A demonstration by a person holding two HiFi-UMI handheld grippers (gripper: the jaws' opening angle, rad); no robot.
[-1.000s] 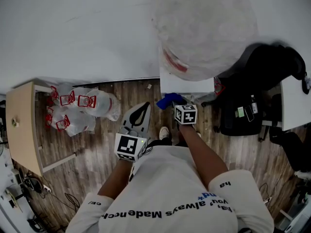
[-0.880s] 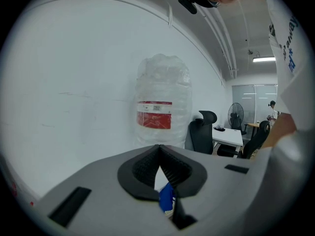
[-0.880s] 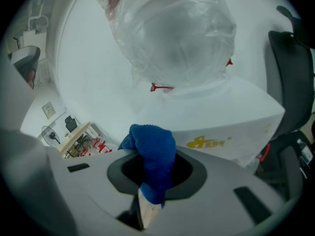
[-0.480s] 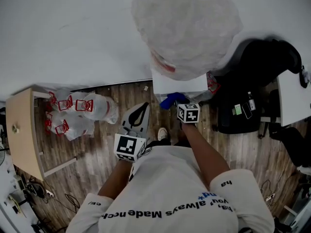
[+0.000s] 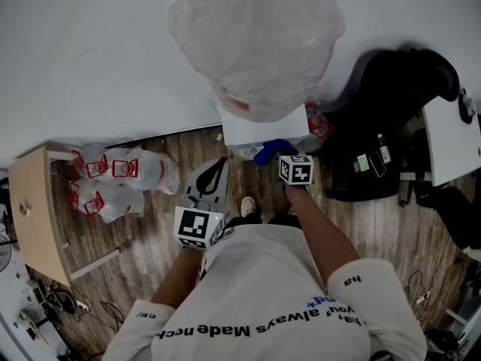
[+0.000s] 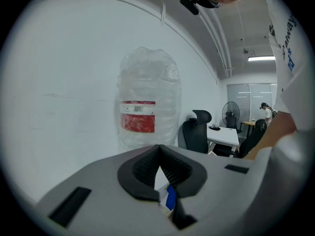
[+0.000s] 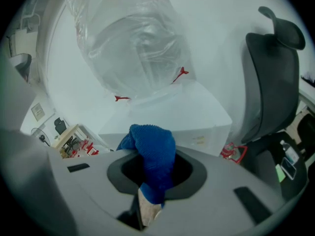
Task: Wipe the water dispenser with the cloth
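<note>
Head view, item 1: cloth (image 5: 269,151), blue, bunched, clamped in the right hand-held gripper (image 5: 278,158) and held just beside the lower front edge of the water dispenser (image 5: 263,126). Contact with the white body cannot be told from any view.

Item 2: water dispenser, white box body standing on the wooden floor (image 5: 150,224) against the wall, carrying a large bottle (image 5: 255,43) wrapped in clear film.

Item 3: left hand-held gripper (image 5: 218,164), jaws closed together on nothing, hanging low and well apart from the dispenser.

Handling, as judged: the cloth looks soft, light and limp, with a looped pile. It is best gripped at a gathered fold, leaving a loose wad ahead of the 2 jaws to press on the surface. The dispenser body looks rigid and smooth. The bottle probably makes it top-heavy, so light strokes suit it. The film looks slippery and may snag.

Right gripper view only: the cloth draped over and down between the jaws, with a pale patch at its lower end, and the body's front face close ahead.

Left gripper view only: the bottle upright with its red label (image 6: 138,117), plus an office chair (image 6: 196,132) and a tabletop (image 6: 224,136) beyond.

Head view only: printed bags (image 5: 120,175) on the floor to the left.
</note>
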